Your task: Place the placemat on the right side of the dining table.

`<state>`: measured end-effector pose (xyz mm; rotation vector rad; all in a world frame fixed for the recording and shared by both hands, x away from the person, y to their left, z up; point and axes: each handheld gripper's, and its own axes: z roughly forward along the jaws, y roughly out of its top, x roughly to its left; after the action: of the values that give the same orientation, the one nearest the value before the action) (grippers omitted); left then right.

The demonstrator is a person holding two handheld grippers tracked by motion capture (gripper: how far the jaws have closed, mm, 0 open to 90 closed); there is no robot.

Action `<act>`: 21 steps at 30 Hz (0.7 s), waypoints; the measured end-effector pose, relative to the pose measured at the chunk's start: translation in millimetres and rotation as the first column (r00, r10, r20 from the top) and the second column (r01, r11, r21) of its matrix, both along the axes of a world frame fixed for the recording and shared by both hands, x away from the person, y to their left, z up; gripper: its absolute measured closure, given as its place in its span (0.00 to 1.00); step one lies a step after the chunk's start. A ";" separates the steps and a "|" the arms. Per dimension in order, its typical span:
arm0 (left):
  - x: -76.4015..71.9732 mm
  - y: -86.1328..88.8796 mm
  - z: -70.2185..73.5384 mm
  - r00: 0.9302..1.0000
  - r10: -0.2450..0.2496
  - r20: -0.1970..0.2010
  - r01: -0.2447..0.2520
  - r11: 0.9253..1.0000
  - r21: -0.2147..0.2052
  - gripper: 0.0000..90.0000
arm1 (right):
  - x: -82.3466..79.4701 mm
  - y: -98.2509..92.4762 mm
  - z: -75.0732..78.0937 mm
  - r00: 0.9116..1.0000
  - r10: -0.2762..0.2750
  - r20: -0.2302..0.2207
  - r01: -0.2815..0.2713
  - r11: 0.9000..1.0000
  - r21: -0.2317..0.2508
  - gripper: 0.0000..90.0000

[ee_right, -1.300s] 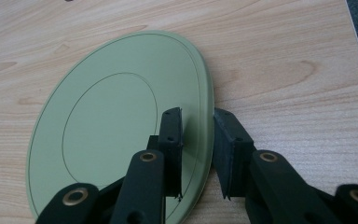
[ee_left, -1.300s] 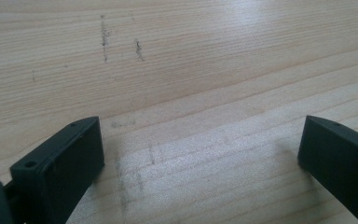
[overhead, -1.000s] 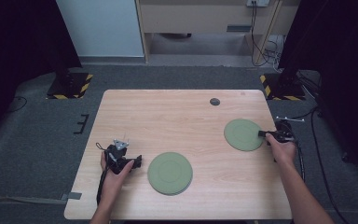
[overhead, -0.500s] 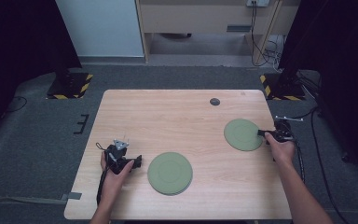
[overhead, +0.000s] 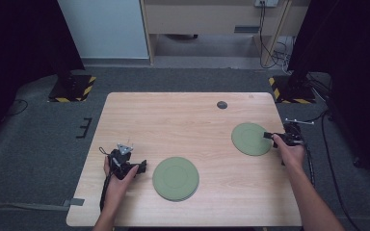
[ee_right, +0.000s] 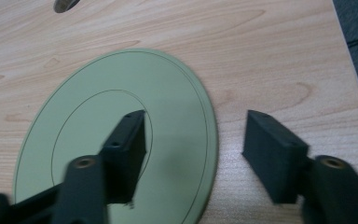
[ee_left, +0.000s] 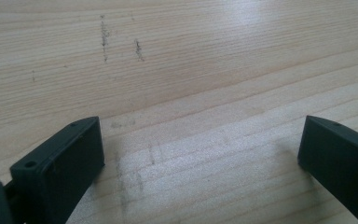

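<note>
Pale wooden worktop, rounded corners, seen from above. Right gripper at the 3 o'clock edge of the worktop, held in the person's right hand; its jaws have just been opening and now stand apart, straddling the rim of a flat sage-green round plate. In the right gripper view one jaw hangs over the plate's inner ring, the other over bare wood just outside the rim; pads not pressing on it, plate lying flat on the worktop. Second sage-green round plate, larger-looking, lies toward 6 o'clock, well apart from the first. Left gripper sits at about 8 o'clock, in the person's left hand, jaws pointing toward that nearer plate, just beside it but not touching. Left gripper view: jaws wide, nothing between them, only scuffed wood grain. Small dark round disc near the far edge at about 1 o'clock, apart from everything else. Grey carpeted floor surrounds the worktop.
</note>
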<state>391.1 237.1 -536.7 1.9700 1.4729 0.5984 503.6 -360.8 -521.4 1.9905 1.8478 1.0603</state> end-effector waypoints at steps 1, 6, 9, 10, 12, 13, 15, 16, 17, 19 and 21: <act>0.0 0.0 0.0 1.000 0.000 0.000 0.000 1.000 0.000 0.00 | 0.2 0.3 0.3 1.000 -0.004 -0.001 0.004 1.000 0.005 0.36; 0.1 -0.1 0.0 1.000 0.000 0.000 0.000 1.000 0.000 0.00 | 0.4 1.5 2.4 1.000 -0.007 0.015 0.006 1.000 0.025 0.26; 0.1 -0.1 0.0 1.000 0.001 0.000 -0.001 1.000 0.000 0.00 | 0.3 3.9 5.6 0.999 0.002 0.033 -0.004 0.998 0.065 0.19; 0.1 -0.1 0.0 1.000 0.001 0.000 -0.001 1.000 0.000 0.00 | 0.1 5.3 6.8 0.999 0.006 0.036 -0.008 0.998 0.059 0.18; 0.1 -0.1 0.0 1.000 0.001 0.000 -0.001 1.000 0.000 0.00 | -0.4 9.0 10.1 0.999 0.017 0.049 -0.019 0.999 0.031 0.16; 0.1 -0.1 0.0 1.000 0.001 0.000 -0.001 1.000 0.000 0.00 | -0.4 9.0 10.1 0.999 0.017 0.049 -0.019 0.999 0.031 0.16; 0.1 -0.1 0.0 1.000 0.001 0.000 -0.001 1.000 0.000 0.00 | -1.9 10.9 13.7 0.997 0.032 0.069 -0.034 0.999 0.018 0.14; 0.1 -0.1 0.0 1.000 0.001 0.000 -0.001 1.000 0.000 0.00 | -2.7 11.5 15.0 0.997 0.033 0.071 -0.034 0.999 0.016 0.14; 0.1 -0.1 0.0 1.000 0.001 0.000 -0.001 1.000 0.000 0.00 | -3.2 11.8 16.0 0.997 0.035 0.076 -0.036 0.999 0.014 0.14; 0.1 -0.1 0.0 1.000 0.000 0.000 0.000 1.000 0.000 0.00 | -4.7 12.2 18.4 0.996 0.039 0.080 -0.040 0.999 0.007 0.13; 0.1 -0.1 0.0 1.000 0.000 0.000 0.000 1.000 0.000 0.00 | -5.8 12.6 19.8 0.996 0.041 0.078 -0.042 0.999 0.007 0.13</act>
<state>391.2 237.1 -536.7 1.9697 1.4733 0.5985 497.9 -348.2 -501.6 1.8952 1.8555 1.1424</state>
